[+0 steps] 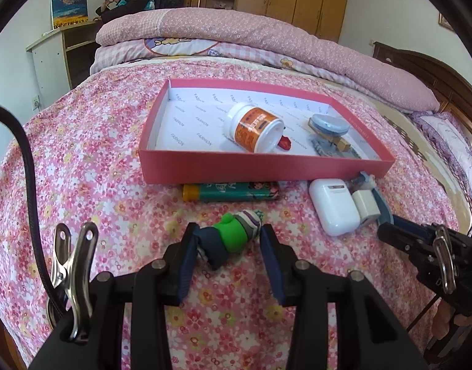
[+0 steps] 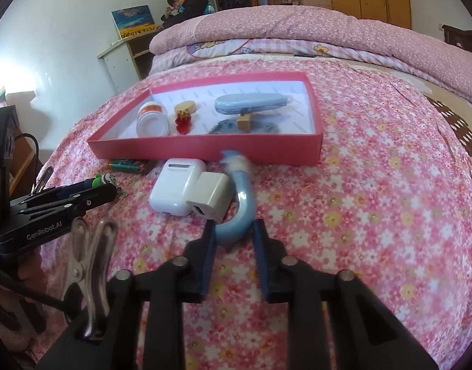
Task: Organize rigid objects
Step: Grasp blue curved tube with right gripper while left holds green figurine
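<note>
A red shallow box [image 1: 260,166] [image 2: 205,149] lies on the flowered bed. It holds a white and orange jar [image 1: 254,128] [image 2: 152,120], a small red figure [image 2: 183,123], a blue case [image 2: 251,103] and a grey piece. My left gripper [image 1: 228,239] is open around a green and navy toy figure [image 1: 233,237] lying on the bed. My right gripper [image 2: 233,226] is open around the bend of a curved blue tube [image 2: 240,212]. A white earbud case [image 1: 334,206] [image 2: 177,186] and a cream charger plug [image 2: 209,199] lie next to the tube. A teal lighter [image 1: 229,192] lies against the box front.
A folded pink quilt [image 1: 267,30] lies across the far side of the bed. A dark wooden headboard [image 1: 436,74] stands at the right. A person sits at a desk [image 1: 66,40] at the back left. Wardrobes stand behind.
</note>
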`<state>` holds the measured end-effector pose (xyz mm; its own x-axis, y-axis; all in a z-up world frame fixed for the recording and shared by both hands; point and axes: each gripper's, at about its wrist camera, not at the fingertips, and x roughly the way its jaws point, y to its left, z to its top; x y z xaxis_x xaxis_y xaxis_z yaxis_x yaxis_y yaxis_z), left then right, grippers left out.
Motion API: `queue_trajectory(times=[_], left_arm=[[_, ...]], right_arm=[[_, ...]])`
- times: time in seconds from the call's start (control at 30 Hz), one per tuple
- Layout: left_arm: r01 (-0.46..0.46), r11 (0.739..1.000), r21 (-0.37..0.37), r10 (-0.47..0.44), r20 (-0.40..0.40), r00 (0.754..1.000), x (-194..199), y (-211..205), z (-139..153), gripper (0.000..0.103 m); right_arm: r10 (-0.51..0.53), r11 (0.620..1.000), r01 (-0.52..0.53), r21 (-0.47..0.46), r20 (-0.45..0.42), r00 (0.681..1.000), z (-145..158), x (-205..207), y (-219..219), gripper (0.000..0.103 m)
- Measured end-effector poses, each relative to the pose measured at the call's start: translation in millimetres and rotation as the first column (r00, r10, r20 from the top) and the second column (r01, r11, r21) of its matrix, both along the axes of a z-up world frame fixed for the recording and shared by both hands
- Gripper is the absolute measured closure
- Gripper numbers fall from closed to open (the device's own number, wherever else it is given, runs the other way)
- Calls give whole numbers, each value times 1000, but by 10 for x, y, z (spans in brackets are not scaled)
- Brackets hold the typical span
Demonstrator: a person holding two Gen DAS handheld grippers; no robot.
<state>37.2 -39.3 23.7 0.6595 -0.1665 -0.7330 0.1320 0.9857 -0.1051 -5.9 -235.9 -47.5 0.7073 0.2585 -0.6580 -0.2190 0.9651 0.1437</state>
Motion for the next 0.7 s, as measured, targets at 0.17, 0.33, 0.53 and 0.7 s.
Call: queue_trajectory(times=[0.17, 0.33, 0.53, 0.7], left_arm=[[4, 1000, -1, -4, 12, 1000, -32, -3, 49, 61], [5, 1000, -7, -5, 20, 1000, -47, 11, 75, 61], [9, 1000, -12, -8, 17, 1000, -42, 17, 71, 61], [9, 1000, -12, -9, 18, 1000, -44, 15, 71, 61]], right_arm=[[-5, 1000, 5, -4, 21, 1000, 66, -67, -8, 81], [-20, 1000, 20, -5, 25, 999, 76, -113, -42, 84], [-30, 1000, 30, -5, 25, 999, 87, -124, -76, 84], [-35, 999, 35, -29, 7, 999, 45, -60, -44, 80]])
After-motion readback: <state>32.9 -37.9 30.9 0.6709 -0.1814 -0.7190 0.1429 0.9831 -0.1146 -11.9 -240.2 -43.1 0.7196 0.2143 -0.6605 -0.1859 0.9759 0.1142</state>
